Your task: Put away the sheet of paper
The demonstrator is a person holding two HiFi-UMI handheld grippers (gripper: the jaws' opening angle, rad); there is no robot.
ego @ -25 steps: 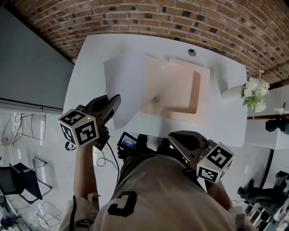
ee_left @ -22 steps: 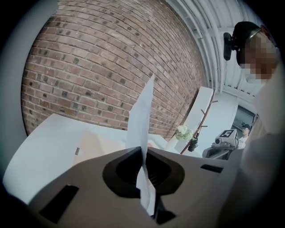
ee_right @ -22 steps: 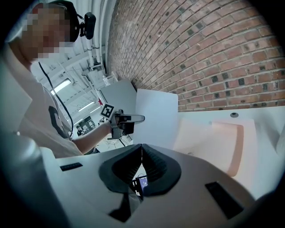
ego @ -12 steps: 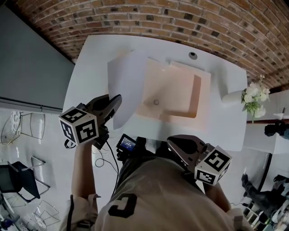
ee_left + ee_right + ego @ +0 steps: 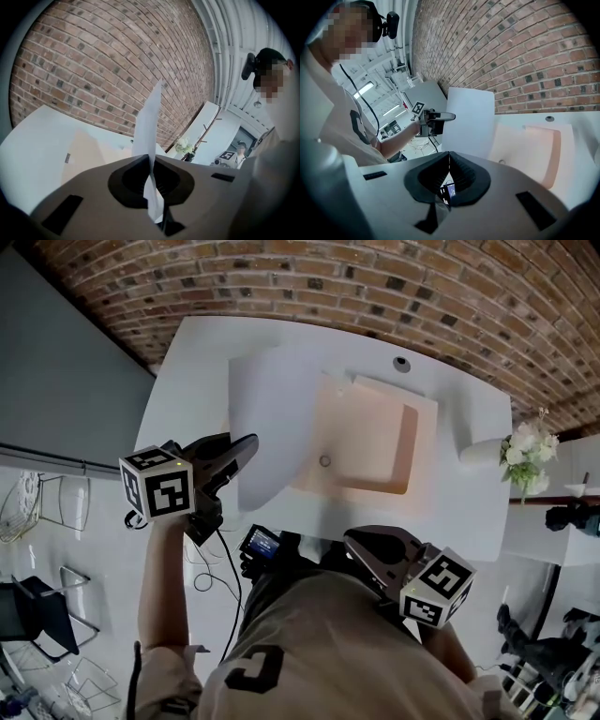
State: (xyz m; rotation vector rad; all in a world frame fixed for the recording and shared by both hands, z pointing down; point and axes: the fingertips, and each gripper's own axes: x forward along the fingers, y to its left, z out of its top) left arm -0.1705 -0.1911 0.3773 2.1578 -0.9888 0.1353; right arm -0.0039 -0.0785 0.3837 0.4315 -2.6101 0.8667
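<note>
A white sheet of paper [image 5: 272, 423] hangs lifted over the left half of the white table [image 5: 187, 362], partly covering a peach folder [image 5: 370, 442]. My left gripper [image 5: 248, 448] is shut on the sheet's near left edge; in the left gripper view the sheet [image 5: 147, 126] stands edge-on between the jaws of that gripper [image 5: 151, 168]. My right gripper [image 5: 361, 545] is held low by my body, off the table's near edge, shut with nothing between the jaws. The right gripper view shows the same gripper [image 5: 449, 161], the raised sheet [image 5: 468, 122] and the folder [image 5: 539, 150].
A vase of white flowers [image 5: 520, 442] stands at the table's right end. A round hole [image 5: 401, 363] sits near the table's far edge, by the brick wall [image 5: 375, 287]. A dark partition [image 5: 56, 381] borders the left. Chairs [image 5: 37, 615] stand on the floor at lower left.
The left gripper has lifted the sheet higher and carried it a little right, further over the folder. The right gripper has drifted slightly lower, toward my body.
</note>
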